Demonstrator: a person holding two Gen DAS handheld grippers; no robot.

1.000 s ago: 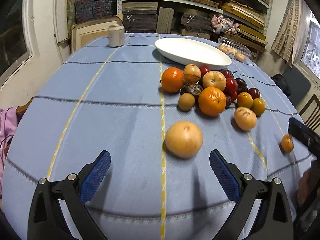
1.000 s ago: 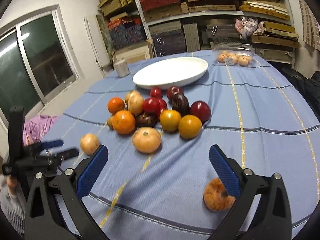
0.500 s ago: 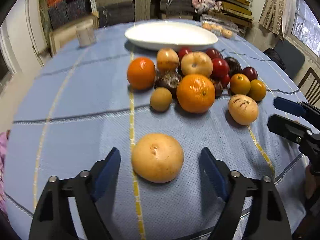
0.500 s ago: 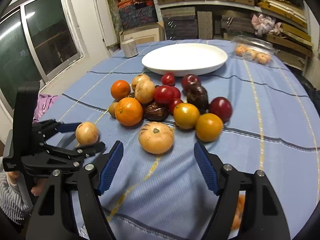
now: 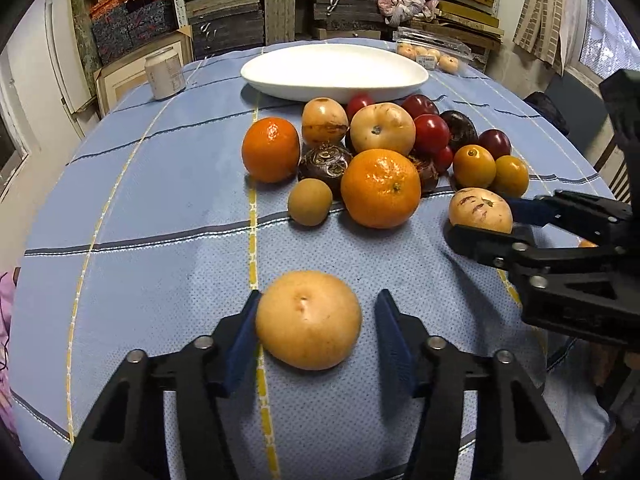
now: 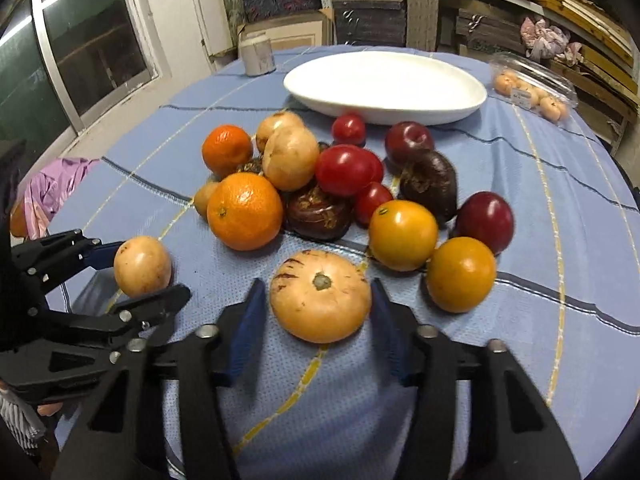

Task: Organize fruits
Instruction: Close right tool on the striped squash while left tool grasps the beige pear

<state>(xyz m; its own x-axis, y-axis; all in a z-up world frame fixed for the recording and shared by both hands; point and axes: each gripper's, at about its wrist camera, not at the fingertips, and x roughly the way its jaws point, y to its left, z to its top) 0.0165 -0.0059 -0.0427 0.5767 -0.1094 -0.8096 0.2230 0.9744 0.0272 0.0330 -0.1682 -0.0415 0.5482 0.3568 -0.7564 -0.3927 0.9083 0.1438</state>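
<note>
- The left gripper [image 5: 316, 320] is open around a round pale-yellow fruit [image 5: 309, 319] that sits on the blue tablecloth [image 5: 160, 208]. Its left blue pad [image 5: 242, 340] touches or almost touches the skin, and the right pad stands a little apart from the fruit.
- The right gripper [image 6: 319, 308] is also open, with a striped pale-orange fruit [image 6: 320, 296] between its fingers. The right pad [image 6: 382, 320] seems to be just at the skin, but at the left side I cannot tell whether there is contact.
- In the left wrist view this same striped fruit [image 5: 480, 210] lies at about 2 o'clock from the pale-yellow fruit, with the right gripper [image 5: 492, 220] around it.
- In the right wrist view the pale-yellow fruit [image 6: 142, 266] is at about 9 o'clock from the striped one, between the fingers of the left gripper [image 6: 140, 268].
- The heap of fruits lies at 12 o'clock from both grippers: a big orange [image 5: 380, 188], a second orange [image 5: 271, 149], a small brown fruit [image 5: 310, 201], red tomatoes [image 6: 346, 170], two yellow-orange tomatoes [image 6: 403, 235], dark plums [image 6: 484, 222] and dark purple bulbs [image 6: 318, 214].
- Beyond the heap, also at 12 o'clock, stands a white oval plate [image 5: 334, 72], near the fruits.
- A can [image 5: 164, 74] stands at 10 o'clock from the plate, and a clear plastic box of small fruits [image 6: 532, 86] at 3 o'clock from it.
</note>
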